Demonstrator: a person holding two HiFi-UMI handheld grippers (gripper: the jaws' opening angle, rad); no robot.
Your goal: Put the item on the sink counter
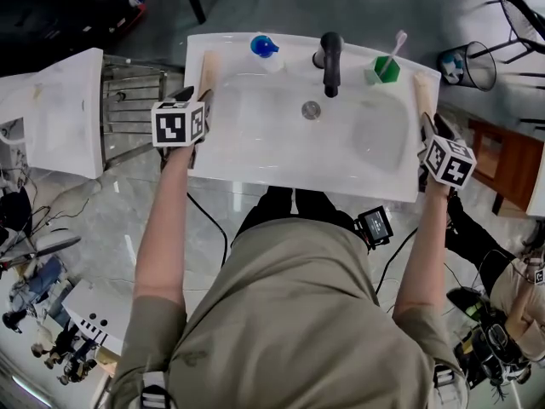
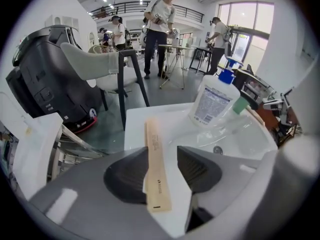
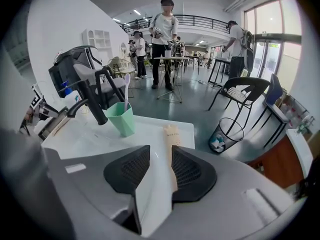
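In the head view, a white sink counter [image 1: 255, 167] sits in front of the person, smooth and glossy, with a shallow basin and a round metal drain [image 1: 311, 109]. A pale flat stick lies along each side rim: the left stick [image 1: 209, 68] and the right stick [image 1: 421, 92]. The left gripper [image 1: 197, 99] is at the near end of the left one, and the right gripper [image 1: 433, 126] is at the near end of the right one. Along the back stand a clear bottle [image 1: 264, 48] with a blue cap, a matt black tap [image 1: 330, 58], and a green cup [image 1: 385, 70] holding a toothbrush [image 1: 396, 45].

In the left gripper view, the ribbed black jaws stand apart. The left stick runs between them, flat on the counter rim. It looks like light wood, thin and straight-edged, with small dark print near its end. It sits close against the left jaw, and a gap shows at the right jaw, so nothing is clamped.

In the right gripper view, the jaws are parted by a narrower gap, with bare white counter visible between them. The right stick lies on the rim along the inner edge of the right jaw and reaches out past the tips. It does not look gripped.

Both sticks appear to rest on the counter already, so the placing seems done. What probably remains is to draw the grippers back.
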